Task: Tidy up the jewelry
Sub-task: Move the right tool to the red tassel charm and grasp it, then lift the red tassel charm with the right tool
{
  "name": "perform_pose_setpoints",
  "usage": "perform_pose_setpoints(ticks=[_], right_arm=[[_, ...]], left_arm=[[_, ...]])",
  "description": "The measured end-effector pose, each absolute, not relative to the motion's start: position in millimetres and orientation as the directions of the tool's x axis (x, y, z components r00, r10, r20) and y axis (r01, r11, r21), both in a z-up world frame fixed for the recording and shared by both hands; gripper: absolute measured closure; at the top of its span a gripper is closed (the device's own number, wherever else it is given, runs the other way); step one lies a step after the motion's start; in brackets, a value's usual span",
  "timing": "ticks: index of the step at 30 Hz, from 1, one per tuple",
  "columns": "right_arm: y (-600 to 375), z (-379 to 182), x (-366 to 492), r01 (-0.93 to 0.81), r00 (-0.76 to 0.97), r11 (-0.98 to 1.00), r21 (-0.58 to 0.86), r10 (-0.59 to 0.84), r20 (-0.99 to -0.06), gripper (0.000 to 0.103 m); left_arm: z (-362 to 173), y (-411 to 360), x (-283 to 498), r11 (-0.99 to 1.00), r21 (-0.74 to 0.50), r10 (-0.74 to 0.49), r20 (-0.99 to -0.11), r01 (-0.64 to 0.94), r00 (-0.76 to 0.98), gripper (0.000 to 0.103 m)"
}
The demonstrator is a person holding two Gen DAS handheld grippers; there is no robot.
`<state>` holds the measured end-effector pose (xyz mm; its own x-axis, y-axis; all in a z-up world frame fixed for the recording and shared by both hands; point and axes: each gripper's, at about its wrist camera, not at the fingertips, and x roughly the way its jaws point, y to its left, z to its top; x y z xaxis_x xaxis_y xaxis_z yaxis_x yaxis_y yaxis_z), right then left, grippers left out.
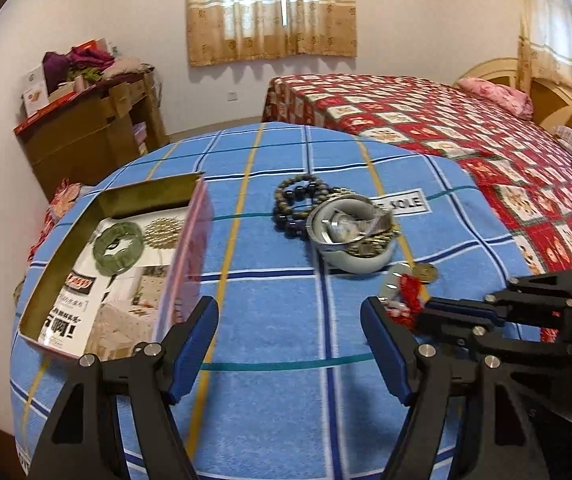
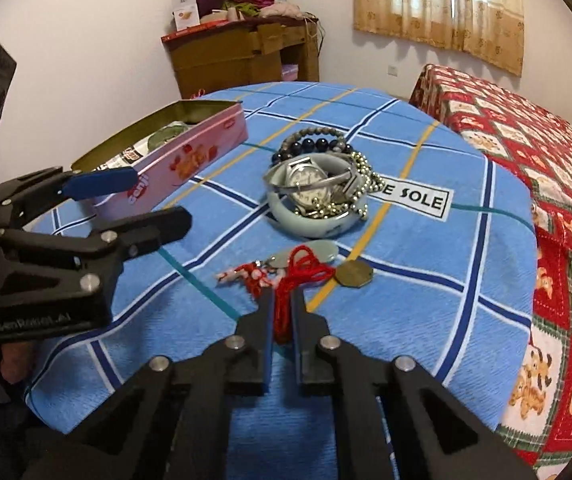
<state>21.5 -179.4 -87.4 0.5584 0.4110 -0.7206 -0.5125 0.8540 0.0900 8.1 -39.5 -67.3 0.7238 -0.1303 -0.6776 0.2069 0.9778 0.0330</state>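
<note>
A bedroom, and in front of me a tabletop (image 2: 425,280) under a blue checked cloth, with a red patterned bed (image 1: 465,136) behind it. The piece I am working on is the red cord charm (image 2: 297,276), lying on the cloth just beside a brass coin pendant (image 2: 353,274) and near the front of the jewelry pile. My right hand-held gripper (image 2: 282,312) has its jaws pinched together on the cord's red strands, so I judge this to be the pick-up step for that charm. Next I need to lift it clear without dragging the coin along, then carry it across to the pink tin (image 2: 174,160) on the left. My left hand-held gripper (image 1: 289,340) hangs open over bare cloth, holding nothing. The left wrist view looks down into the tin, where a green jade disc (image 1: 118,246) and a gold beaded piece (image 1: 164,232) already lie; the right view sees little past the tin's side wall. The right view instead shows the watch (image 2: 305,180) inside the pale bangle (image 2: 309,224) clearly, with dark bead bracelets (image 2: 313,142) behind.
</note>
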Motion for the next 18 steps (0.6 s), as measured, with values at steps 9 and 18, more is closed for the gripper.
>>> perform_pose_setpoints(ticks=[9, 18], right_arm=[[-198, -77, 31, -0.420, 0.627, 0.906, 0.044, 0.325, -0.708, 0.097], [-199, -79, 31, -0.418, 0.625, 0.907, 0.049, 0.327, -0.708, 0.097]], left_arm=[[-74, -61, 15, 0.955, 0.029, -0.187, -0.716, 0.295, 0.673, 0.030], [-95, -73, 26, 0.919, -0.059, -0.285, -0.784, 0.390, 0.552, 0.083]])
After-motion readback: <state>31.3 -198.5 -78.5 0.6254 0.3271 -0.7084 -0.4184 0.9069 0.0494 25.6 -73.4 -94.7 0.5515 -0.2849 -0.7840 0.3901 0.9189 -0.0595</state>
